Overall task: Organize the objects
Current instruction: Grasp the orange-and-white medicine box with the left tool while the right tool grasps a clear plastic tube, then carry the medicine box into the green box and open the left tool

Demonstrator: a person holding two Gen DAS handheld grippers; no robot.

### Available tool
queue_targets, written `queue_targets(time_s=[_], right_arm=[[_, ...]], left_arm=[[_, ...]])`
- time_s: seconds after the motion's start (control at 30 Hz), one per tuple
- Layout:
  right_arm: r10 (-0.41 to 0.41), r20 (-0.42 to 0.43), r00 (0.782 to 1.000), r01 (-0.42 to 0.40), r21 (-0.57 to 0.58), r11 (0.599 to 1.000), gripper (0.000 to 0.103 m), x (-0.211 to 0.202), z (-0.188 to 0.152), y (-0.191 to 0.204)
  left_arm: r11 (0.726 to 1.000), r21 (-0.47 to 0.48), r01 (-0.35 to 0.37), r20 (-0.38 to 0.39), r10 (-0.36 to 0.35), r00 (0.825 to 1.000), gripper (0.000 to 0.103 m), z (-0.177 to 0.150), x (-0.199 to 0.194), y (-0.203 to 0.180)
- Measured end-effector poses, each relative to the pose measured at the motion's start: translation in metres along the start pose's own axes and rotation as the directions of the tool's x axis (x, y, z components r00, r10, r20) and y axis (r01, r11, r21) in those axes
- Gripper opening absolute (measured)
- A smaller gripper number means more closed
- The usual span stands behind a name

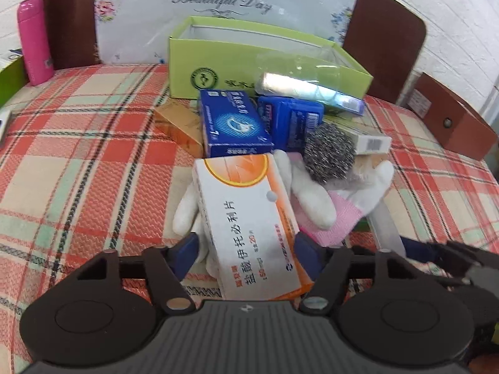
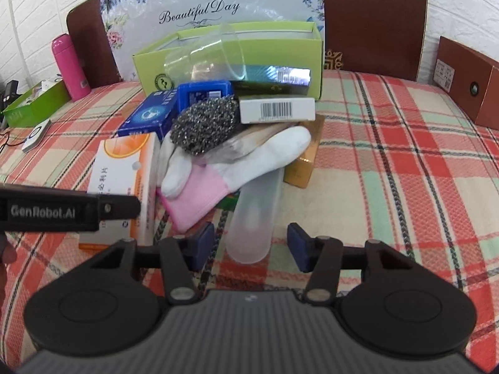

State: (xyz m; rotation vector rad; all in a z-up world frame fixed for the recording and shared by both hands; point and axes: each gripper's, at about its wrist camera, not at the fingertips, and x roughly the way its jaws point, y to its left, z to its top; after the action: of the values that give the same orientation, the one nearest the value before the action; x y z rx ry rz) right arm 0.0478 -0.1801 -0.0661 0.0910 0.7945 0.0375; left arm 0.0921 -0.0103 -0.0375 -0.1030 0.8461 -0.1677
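Note:
A pile of objects lies on the plaid cloth in front of an open green box (image 1: pixel 218 62) (image 2: pixel 280 53). My left gripper (image 1: pixel 246 252) is shut on a white and orange medicine box (image 1: pixel 249 224) (image 2: pixel 124 171), with a pad on each long side. My right gripper (image 2: pixel 251 246) is open, its pads on either side of the near end of a frosted plastic tube (image 2: pixel 255 218), not touching it. The pile also holds a white and pink glove (image 2: pixel 237 159), a steel scourer (image 1: pixel 329 152) (image 2: pixel 205 124), blue boxes (image 1: pixel 234 124) and a clear cup (image 2: pixel 205 53).
A pink bottle (image 1: pixel 34 40) (image 2: pixel 70 67) stands at the back left beside a green tray (image 2: pixel 34 106). A brown box (image 1: pixel 452 118) (image 2: pixel 467 81) sits at the right. Brown chair backs (image 2: pixel 374 18) and a floral bag (image 2: pixel 202 9) stand behind the table.

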Motion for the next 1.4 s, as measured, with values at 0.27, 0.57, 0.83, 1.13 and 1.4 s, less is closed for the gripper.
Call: queue_targets(time_s=[0.27,0.57,0.83,1.13,1.4], right_arm=[[-0.035,0.011,0.999,0.036,-0.042,0.998,0.056,0.003,0.001,0.002],[0.042,-0.028,0.999,-0.044,-0.072,0.996,0.028,-0.039,-0.024,-0.004],[0.088,-0.044,0.995,-0.092,-0.107,0.990,0.037,-0.073,-0.048,0.000],[0.068,-0.017,0.998,-0.069,-0.124,0.990,0.055,-0.053,-0.038,0.007],[0.055,-0.030,0.998,-0.058,-0.119,0.991,0.040,-0.034,-0.042,0.010]], left_arm=[[0.997,0.060,-0.048,-0.034,0.050,0.998,0.080,0.001,0.018,-0.006],[0.992,0.120,0.043,-0.080,-0.033,0.996,0.073,-0.031,-0.036,0.021],[0.979,0.205,-0.024,-0.095,0.044,0.995,0.076,-0.054,-0.050,0.020],[0.973,0.221,-0.064,-0.094,0.086,0.992,0.080,-0.061,-0.043,0.018],[0.983,0.166,-0.073,-0.071,0.086,0.994,0.094,-0.059,-0.025,0.024]])
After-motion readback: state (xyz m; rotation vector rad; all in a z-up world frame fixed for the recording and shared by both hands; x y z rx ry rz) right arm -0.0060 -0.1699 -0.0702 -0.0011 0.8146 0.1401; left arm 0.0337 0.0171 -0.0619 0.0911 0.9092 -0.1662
